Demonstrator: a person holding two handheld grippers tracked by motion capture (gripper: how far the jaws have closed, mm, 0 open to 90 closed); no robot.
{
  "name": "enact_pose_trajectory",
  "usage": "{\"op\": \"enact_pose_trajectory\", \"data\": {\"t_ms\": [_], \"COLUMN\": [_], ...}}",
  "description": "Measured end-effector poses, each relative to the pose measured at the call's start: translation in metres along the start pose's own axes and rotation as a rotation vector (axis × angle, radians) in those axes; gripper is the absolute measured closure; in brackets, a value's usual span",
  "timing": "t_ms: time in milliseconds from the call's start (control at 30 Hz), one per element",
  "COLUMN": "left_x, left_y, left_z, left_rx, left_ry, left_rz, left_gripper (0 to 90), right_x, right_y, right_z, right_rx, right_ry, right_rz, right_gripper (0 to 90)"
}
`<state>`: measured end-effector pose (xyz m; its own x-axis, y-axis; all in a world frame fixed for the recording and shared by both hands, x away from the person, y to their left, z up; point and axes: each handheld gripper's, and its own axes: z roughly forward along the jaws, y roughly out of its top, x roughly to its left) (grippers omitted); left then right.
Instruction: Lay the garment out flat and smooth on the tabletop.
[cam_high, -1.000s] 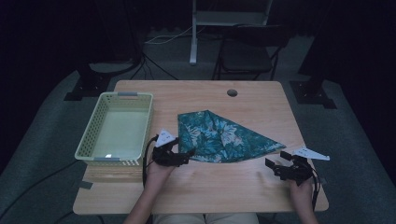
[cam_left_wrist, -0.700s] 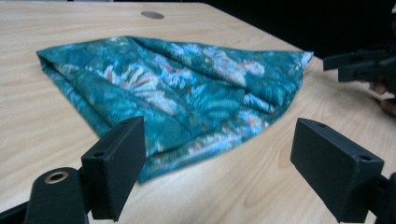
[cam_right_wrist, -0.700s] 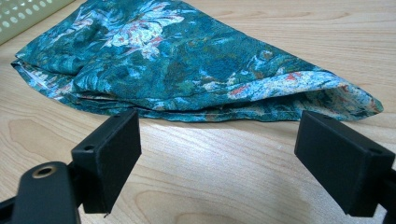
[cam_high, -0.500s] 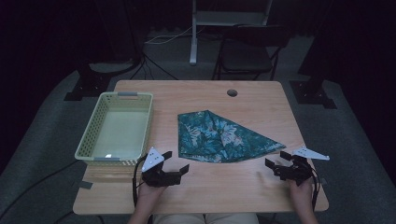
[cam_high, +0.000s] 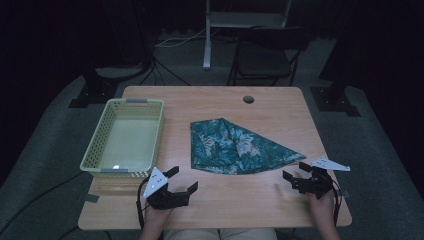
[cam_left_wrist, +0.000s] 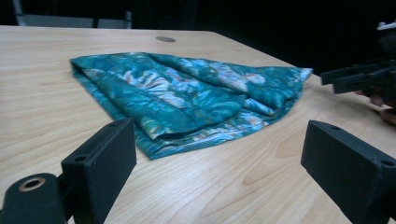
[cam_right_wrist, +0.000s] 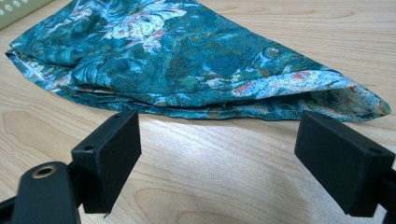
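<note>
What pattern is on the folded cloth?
The cloth is teal with a pale leafy print and small red flecks, clearest in the right gripper view.

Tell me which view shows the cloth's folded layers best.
The right gripper view: the cloth lies close, its stacked edges visible along the near side above the open jaws. The left gripper view shows the cloth farther off, folds visible but softer. The high view shows its whole outline on the table, layers unreadable.

The folded teal leaf-print cloth (cam_right_wrist: 196, 60) is cut off by the top edge of the right gripper view (its inner layers hidden under the fold).
</note>
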<state>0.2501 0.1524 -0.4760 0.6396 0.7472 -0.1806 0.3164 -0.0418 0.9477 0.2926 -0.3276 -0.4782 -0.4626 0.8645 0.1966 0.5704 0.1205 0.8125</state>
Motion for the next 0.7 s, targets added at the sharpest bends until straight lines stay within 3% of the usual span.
{"op": "enact_pose_trajectory", "data": {"t_ms": [67,233,533,700], "left_x": [0.0014,0.0009,0.0003,-0.0016], "left_y": [-0.0017,-0.0036,-0.005,-0.0055], "left_z": [-0.0012,-0.0041,-0.0064,-0.0067], "left_rx": [-0.014,-0.046,-0.077,-0.087], "left_ry": [0.001,0.015,0.02,0.02], "left_rz": [-0.012,0.026,0.021,0.035], "left_gripper": [11.3,11.3,11.3,11.4], "right_x": [-0.0003,-0.0008,-0.0002,0.0033], "right_y": [0.0,-0.0002,0.0002,0.0004], "right_z": [-0.0001,-0.0004,0.0006,0.0016], "right_rx": [-0.002,-0.005,0.005,0.018], "right_ry": [-0.001,0.002,-0.001,-0.008], "right_rz": [0.002,0.007,-0.001,-0.03], "right_gripper": [14.1,14.1,14.1,14.1]}}
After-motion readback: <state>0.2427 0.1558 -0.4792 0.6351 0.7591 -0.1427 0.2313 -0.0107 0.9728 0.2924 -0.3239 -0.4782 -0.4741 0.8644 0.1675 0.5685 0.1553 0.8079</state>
